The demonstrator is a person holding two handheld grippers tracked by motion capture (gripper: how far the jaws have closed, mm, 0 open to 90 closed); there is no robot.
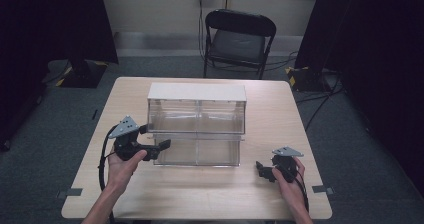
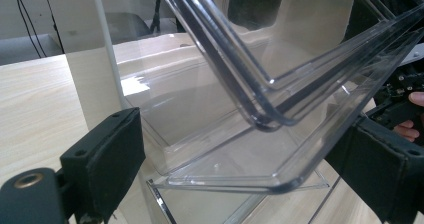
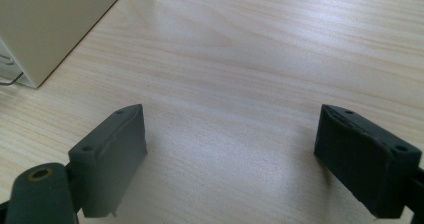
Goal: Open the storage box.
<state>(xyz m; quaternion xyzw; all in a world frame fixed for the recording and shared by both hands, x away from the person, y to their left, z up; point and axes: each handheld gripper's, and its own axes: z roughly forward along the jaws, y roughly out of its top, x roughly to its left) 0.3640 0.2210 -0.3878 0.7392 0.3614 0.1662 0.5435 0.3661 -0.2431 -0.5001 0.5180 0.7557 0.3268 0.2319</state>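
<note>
Clear drawer organizer point(image 1: 196, 118) sits mid-table point(image 1: 210, 194), lower drawer point(image 1: 196, 151) tipped out at its front. Left gripper point(image 1: 156, 149) at the organizer's front-left corner, jaws wide, straddling the drawer's rim. Right gripper point(image 1: 262, 170) right-front of the organizer, apart from it, jaws wide, empty.

Glossy clear plastic bins point(image 2: 280, 84) sit on a smooth, matt pale wood-grain table point(image 3: 260, 49).
</note>
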